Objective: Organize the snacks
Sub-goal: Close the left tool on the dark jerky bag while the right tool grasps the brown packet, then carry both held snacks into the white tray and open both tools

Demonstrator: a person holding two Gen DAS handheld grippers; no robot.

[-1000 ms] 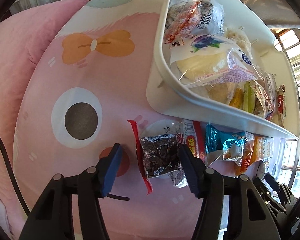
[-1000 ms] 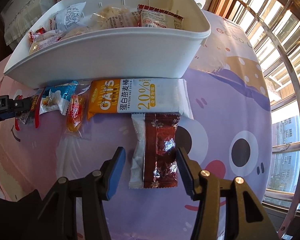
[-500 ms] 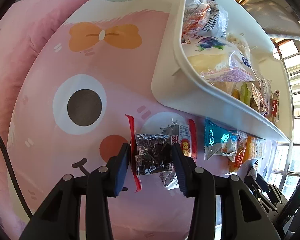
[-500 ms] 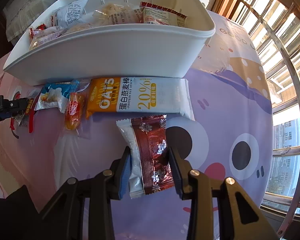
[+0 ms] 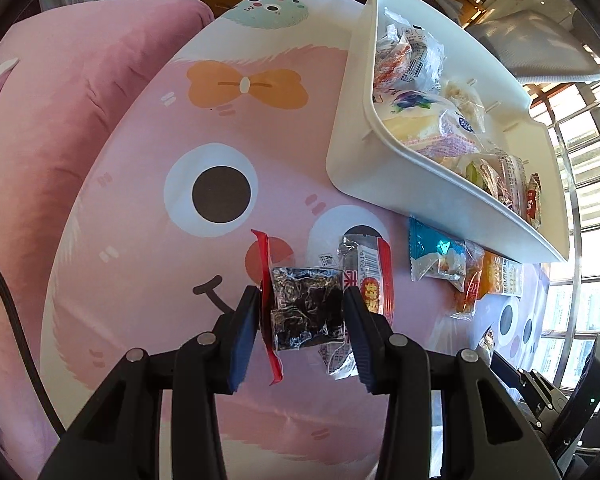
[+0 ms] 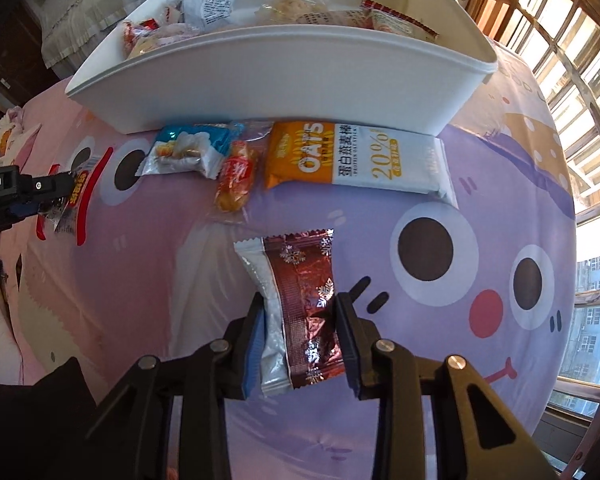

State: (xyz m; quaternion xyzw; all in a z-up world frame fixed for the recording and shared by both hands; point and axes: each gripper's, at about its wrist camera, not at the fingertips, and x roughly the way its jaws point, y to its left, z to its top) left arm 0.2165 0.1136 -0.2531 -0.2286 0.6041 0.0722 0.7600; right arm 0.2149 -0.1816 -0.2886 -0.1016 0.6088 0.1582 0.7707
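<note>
My left gripper (image 5: 301, 296) is shut on a clear packet of dark snack with red edges (image 5: 300, 320), held over the pink cartoon cloth. The right wrist view shows the same packet (image 6: 80, 188) at the far left, hanging from that gripper. My right gripper (image 6: 299, 304) has its jaws closing, and the pads press a brown foil packet with snowflakes (image 6: 300, 264), which is tilted. The white bin (image 5: 380, 168) (image 6: 280, 80) lies beyond both grippers and holds several wrapped snacks.
Along the bin's near wall lie a blue packet (image 6: 188, 152), a small orange snack (image 6: 236, 180) and a long oats bar (image 6: 352, 160). A pink cushion (image 5: 60, 100) is at the left. Window bars (image 6: 560, 60) run along the right.
Both grippers went from open around their packets to pressed onto them. The left has drawn back from the cloth with the dark packet. The brown packet has tilted and left the oats bar.
</note>
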